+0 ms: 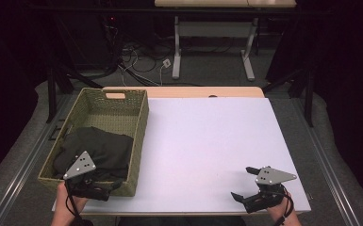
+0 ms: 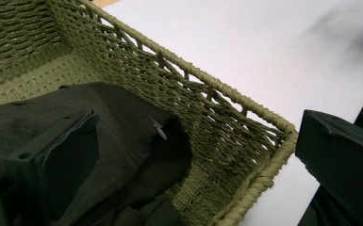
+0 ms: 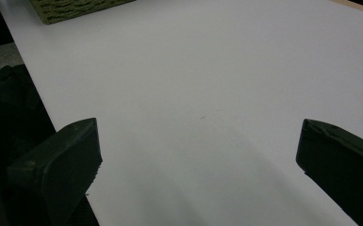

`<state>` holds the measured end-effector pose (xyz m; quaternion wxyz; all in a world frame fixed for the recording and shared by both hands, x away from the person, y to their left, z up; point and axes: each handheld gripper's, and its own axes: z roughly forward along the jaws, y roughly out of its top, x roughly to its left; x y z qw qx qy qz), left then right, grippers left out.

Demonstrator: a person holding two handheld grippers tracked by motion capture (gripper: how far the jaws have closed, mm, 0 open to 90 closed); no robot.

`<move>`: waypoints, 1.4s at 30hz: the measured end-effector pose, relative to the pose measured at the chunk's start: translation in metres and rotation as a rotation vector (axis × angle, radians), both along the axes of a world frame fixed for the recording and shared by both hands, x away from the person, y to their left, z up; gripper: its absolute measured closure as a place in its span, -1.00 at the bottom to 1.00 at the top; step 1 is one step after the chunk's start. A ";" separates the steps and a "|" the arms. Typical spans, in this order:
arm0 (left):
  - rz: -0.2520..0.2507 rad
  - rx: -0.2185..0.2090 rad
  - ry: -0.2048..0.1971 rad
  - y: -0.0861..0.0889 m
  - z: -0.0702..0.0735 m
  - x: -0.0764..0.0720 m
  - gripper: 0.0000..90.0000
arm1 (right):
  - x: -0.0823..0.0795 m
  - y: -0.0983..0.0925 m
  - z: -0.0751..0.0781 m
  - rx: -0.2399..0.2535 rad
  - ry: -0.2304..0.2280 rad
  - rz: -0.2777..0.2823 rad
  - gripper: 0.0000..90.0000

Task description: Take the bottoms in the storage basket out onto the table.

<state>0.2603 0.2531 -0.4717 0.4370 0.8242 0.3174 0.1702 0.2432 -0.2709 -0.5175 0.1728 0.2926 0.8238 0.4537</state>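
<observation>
Dark cloth (image 1: 99, 149), crumpled, in the near half of the woven basket (image 1: 140, 136); seen from the left gripper view as a dark folded heap (image 2: 118, 141) against the basket's near right wall (image 2: 226, 136), with a small pale tag on one fold.

Nearest to the basket's front corner: left gripper (image 1: 104, 189), held in a hand (image 1: 66, 207), jaws spread wide across the basket's near right rim, one jaw inside over the cloth, the other outside over the white table top (image 1: 207, 136). Cannot tell whether the inner jaw touches the cloth.

Well to the right of the basket, at the table's near edge: right gripper (image 1: 245, 183), jaws wide apart, nothing between them, just above the bare white surface (image 3: 193, 84). A corner of the basket (image 3: 75, 9) far off in the right gripper view.

Beyond the basket's far end: its handle slot, then a strip of wooden table edge (image 1: 202, 92), then a floor with cables (image 1: 136, 61) and the white legs of another desk (image 1: 177, 52).
</observation>
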 end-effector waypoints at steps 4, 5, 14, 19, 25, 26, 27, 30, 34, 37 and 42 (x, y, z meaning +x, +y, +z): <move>0.010 0.005 0.008 0.001 0.002 0.002 -0.99 | 0.000 0.000 0.000 -0.002 0.005 0.003 -0.99; 0.013 0.007 0.009 0.002 0.003 0.003 -0.99 | 0.000 0.000 0.000 -0.002 0.006 0.004 -0.99; 0.052 0.032 0.016 0.013 0.011 0.010 -1.00 | 0.001 0.001 -0.001 -0.004 0.004 0.012 -0.99; 0.080 0.043 0.030 0.017 0.015 0.018 -1.00 | 0.000 0.001 0.000 -0.008 0.001 0.011 -0.99; 0.092 0.073 0.038 0.018 0.019 0.028 -1.00 | 0.000 0.000 0.000 -0.006 0.008 0.006 -0.99; 0.094 0.086 0.042 0.019 0.021 0.030 -1.00 | 0.000 0.000 0.000 -0.006 0.008 0.006 -0.99; 0.094 0.086 0.042 0.019 0.021 0.030 -1.00 | 0.000 0.000 0.000 -0.006 0.008 0.006 -0.99; 0.109 0.102 0.044 0.022 0.025 0.034 -1.00 | 0.000 0.000 0.000 -0.010 0.008 0.002 -0.99; 0.130 0.119 0.053 0.027 0.029 0.039 -1.00 | 0.000 0.000 -0.001 -0.015 0.006 0.003 -0.99; 0.161 0.148 0.054 0.033 0.032 0.044 -1.00 | 0.000 0.000 0.000 -0.016 0.007 0.006 -0.99; 0.193 0.168 0.056 0.037 0.033 0.049 -1.00 | -0.001 0.000 0.000 -0.019 0.006 0.008 -0.99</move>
